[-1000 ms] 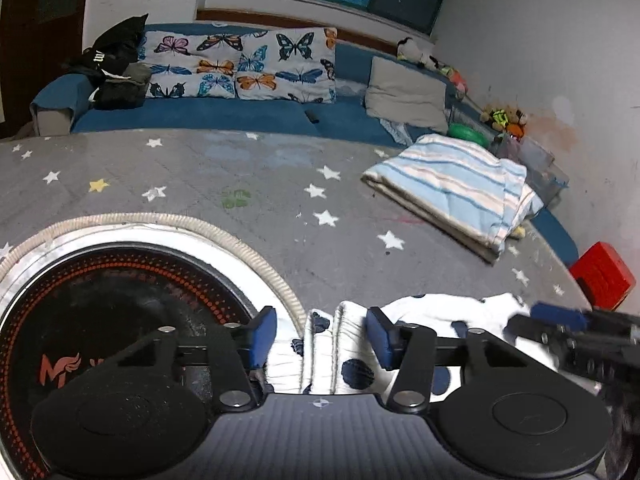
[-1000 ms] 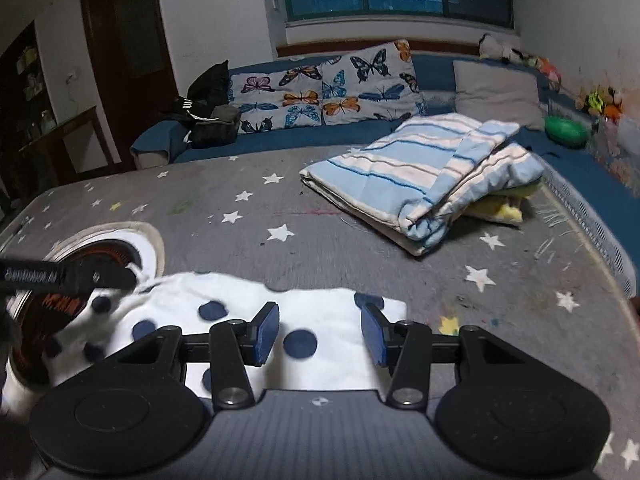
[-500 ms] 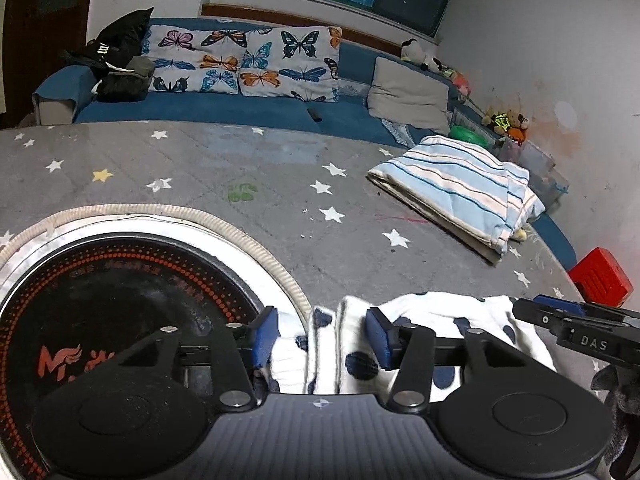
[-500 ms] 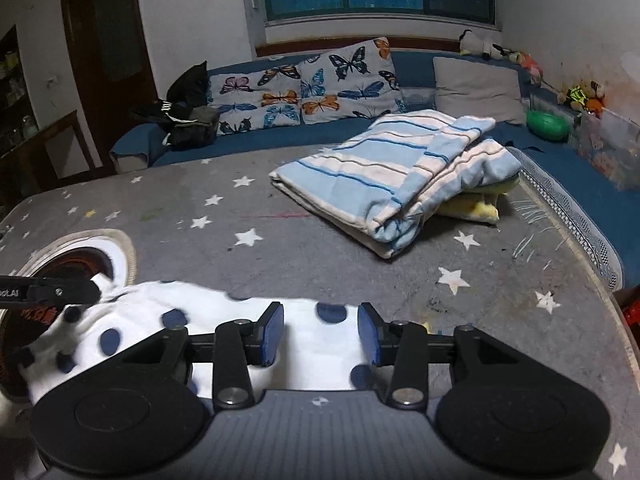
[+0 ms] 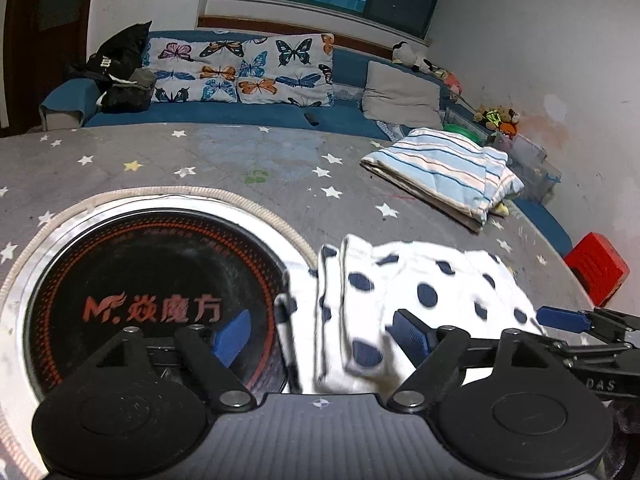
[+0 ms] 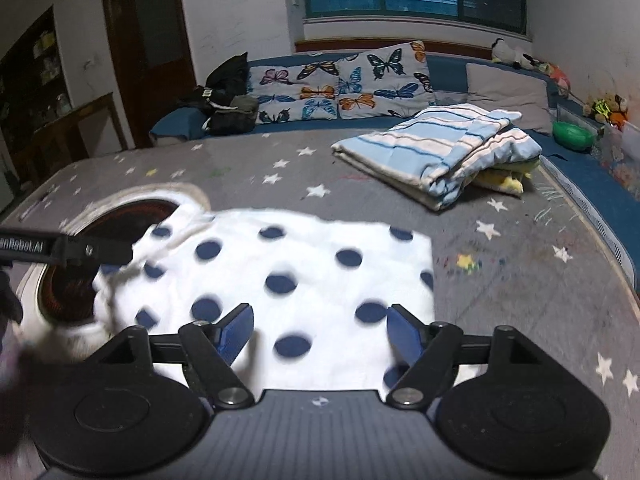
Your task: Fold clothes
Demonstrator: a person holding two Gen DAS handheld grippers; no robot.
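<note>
A white garment with navy dots lies spread on the grey star-patterned cover, its left part bunched into folds. My left gripper hovers over that bunched end. Its jaws are opening, and the cloth lies between them with the pads clear of it. In the right wrist view the garment spreads flat. My right gripper stands over its near edge, jaws also opening, with no pad pressing the cloth. A finger of the left gripper reaches in from the left.
A round black disc with red lettering sits in the cover, under the garment's left end. A folded striped blanket lies further back on the right. Butterfly pillows and a dark bag line the blue sofa. A red box stands at the right edge.
Both grippers' jaws have spread wide and let go of the dotted garment. Both have drawn back towards me, so more of the cloth shows ahead of the fingers.
</note>
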